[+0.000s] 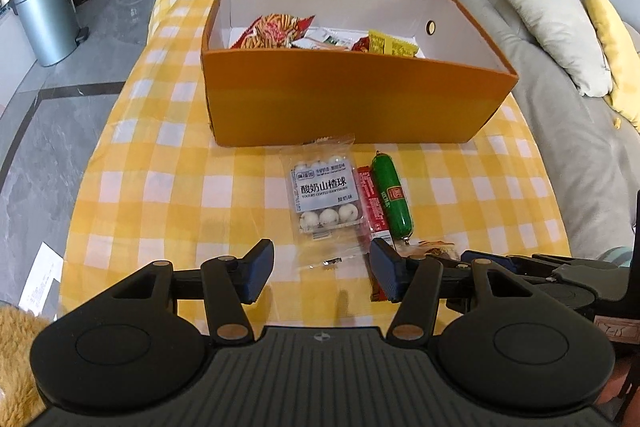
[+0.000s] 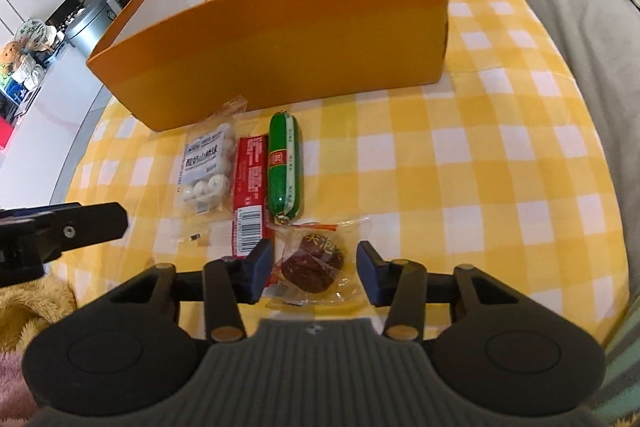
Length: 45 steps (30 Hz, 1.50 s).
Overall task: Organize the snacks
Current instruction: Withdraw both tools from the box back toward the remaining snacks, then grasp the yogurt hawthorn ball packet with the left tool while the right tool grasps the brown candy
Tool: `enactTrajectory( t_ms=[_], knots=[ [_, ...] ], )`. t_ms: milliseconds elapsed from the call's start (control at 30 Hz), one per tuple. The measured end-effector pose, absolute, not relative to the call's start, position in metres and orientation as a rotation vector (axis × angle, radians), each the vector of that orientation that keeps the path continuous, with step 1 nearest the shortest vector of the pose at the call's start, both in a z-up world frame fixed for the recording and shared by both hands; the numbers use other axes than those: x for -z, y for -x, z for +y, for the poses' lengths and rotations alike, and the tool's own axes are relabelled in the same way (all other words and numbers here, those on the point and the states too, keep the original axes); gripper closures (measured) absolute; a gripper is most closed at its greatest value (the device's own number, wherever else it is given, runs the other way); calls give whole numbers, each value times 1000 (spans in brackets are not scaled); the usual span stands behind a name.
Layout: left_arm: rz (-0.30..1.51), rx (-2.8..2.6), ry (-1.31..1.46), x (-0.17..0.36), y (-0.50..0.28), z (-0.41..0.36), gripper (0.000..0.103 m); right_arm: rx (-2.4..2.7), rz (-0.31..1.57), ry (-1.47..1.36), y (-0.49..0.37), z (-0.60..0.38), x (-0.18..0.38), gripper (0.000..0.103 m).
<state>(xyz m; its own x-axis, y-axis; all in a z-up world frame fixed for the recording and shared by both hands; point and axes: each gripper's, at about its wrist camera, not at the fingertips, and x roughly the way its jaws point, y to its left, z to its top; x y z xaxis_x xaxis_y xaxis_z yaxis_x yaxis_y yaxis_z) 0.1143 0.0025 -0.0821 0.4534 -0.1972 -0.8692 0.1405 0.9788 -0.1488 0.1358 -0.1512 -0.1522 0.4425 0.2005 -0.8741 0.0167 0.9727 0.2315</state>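
Observation:
An orange box (image 1: 348,99) stands on the yellow checked tablecloth with several snack packs inside (image 1: 320,37). In front of it lie a clear pack of white yogurt balls (image 1: 326,193), a red stick pack (image 1: 372,203) and a green sausage (image 1: 392,197). My left gripper (image 1: 320,273) is open just before the yogurt-ball pack. In the right wrist view the same items show: box (image 2: 280,39), yogurt balls (image 2: 208,167), red pack (image 2: 249,183), green sausage (image 2: 285,167). My right gripper (image 2: 316,267) is open, its fingers either side of a clear pack of dark dates (image 2: 316,263).
A grey sofa with cushions (image 1: 560,27) runs along the table's right side. A metal bin (image 1: 42,19) and a plant stand on the floor at left. The left gripper's body shows in the right wrist view (image 2: 60,227). A yellow plush cloth (image 2: 32,303) lies at the near left.

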Motion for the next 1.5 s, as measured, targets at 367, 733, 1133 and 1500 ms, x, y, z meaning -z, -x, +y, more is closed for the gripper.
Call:
enactTrajectory(
  t_ms=[367,733,1133,1500],
  knots=[
    [1103,212,69,104,-136,-7,27,-36,1063,-125,-143,-154,151,75],
    [1101,186,142,127,-164,-12,22,-27,1010,-122,-156,-162,155,75],
    [1131,163,174,144,-184,-12,29,-47,1009,-154,-157,-169,157,75],
    [1154,143,124,151,-183,-17,34,-55,1004,-146,-157,-169,157,75]
  ],
)
